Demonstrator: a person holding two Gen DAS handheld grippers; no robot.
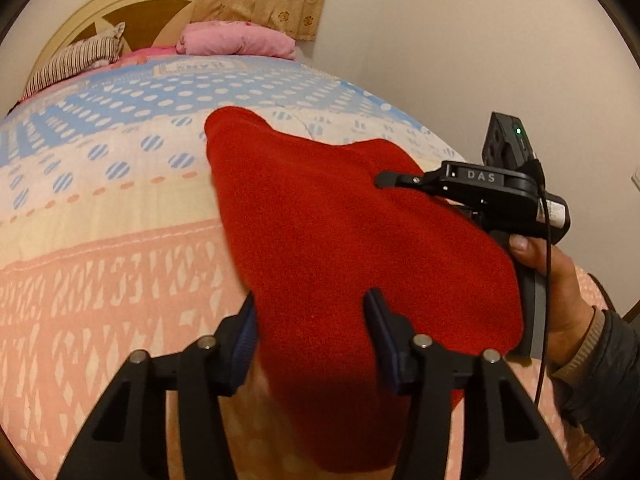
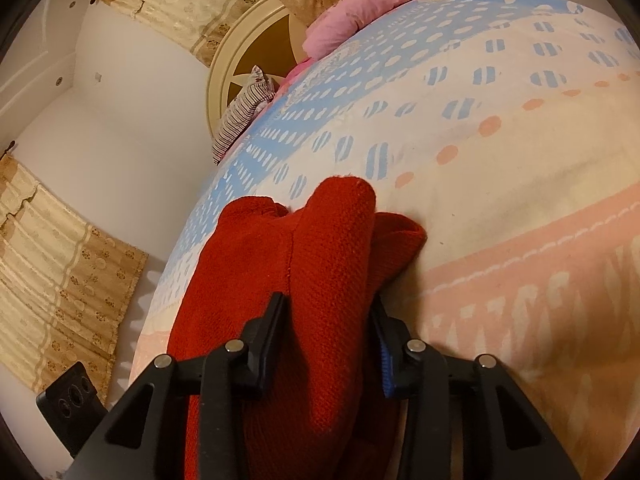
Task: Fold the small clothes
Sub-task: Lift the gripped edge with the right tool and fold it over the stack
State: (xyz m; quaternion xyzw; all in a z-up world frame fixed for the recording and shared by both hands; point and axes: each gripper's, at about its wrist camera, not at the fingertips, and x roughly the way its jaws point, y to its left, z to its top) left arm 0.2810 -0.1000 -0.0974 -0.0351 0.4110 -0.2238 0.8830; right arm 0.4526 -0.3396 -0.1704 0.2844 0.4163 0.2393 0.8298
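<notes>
Bunching between both tools' pads: red garment (image 2: 320, 280).

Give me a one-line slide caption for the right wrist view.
Right gripper pinches a bunched fold of the red knitted garment above the pastel patterned bedspread.

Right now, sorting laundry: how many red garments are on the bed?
1: the red garment on the patterned bedspread, gripped by both grippers. Others may be hidden beneath.

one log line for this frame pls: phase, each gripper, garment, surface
phase: grasp for fold | left gripper: shut on red knit garment | right gripper: shut on same garment's bunched fold | surface: patterned bedspread
</notes>
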